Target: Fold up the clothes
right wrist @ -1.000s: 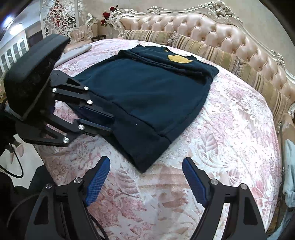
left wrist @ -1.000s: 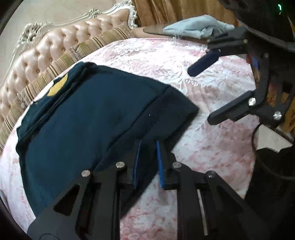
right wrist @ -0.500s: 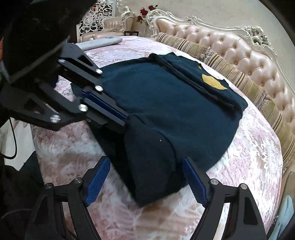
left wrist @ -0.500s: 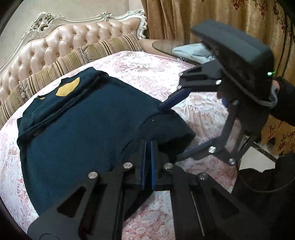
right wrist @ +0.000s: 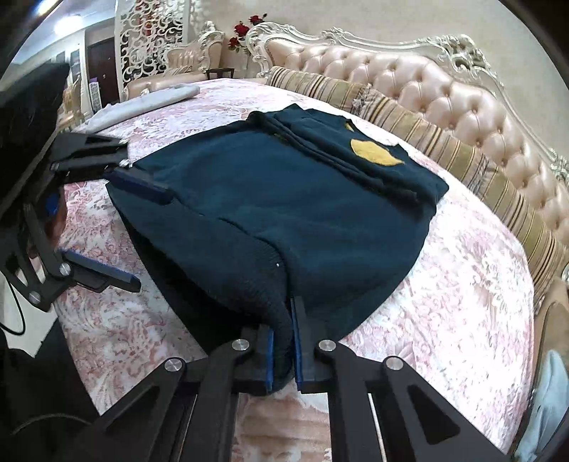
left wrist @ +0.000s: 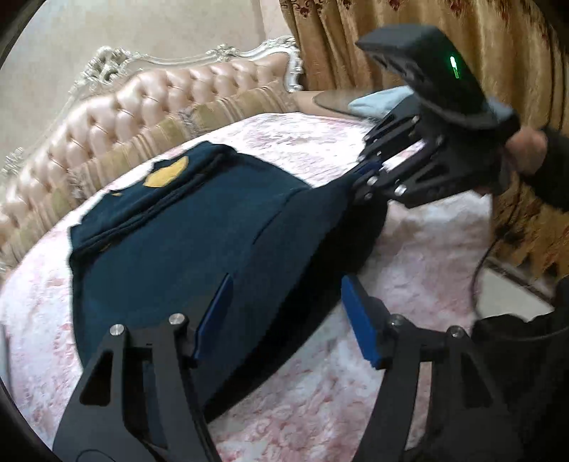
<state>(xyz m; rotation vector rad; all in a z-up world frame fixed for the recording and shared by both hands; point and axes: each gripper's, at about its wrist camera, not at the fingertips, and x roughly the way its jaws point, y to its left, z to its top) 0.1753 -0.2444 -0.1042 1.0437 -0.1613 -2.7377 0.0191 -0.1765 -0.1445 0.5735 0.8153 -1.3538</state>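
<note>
While the dark blue sweater (right wrist: 270, 199) lies partly folded on the pink floral bedspread (right wrist: 444, 312), its ribbed hem is lifted at the near edge of the bed. Pressed together on that hem, the right gripper (right wrist: 282, 352) pinches a bunched fold of the knit between its 2 blue pads (right wrist: 298, 341). The left gripper (left wrist: 286, 320) has its jaws opening: its 2 blue-padded fingers (left wrist: 359, 316) stand spread over the hem's other corner, with dark cloth lying between them but neither pad pressing it. A yellow patch (right wrist: 373, 152) shows on the folded upper part of the sweater, toward the tufted pink headboard (right wrist: 444, 92) and a striped bolster (right wrist: 409, 117). In the left wrist view a person's hand (left wrist: 526, 149) grips the right tool's handle before gold curtains (left wrist: 426, 21). A light blue cloth (left wrist: 380, 101) lies on a side table beyond the bed.
</note>
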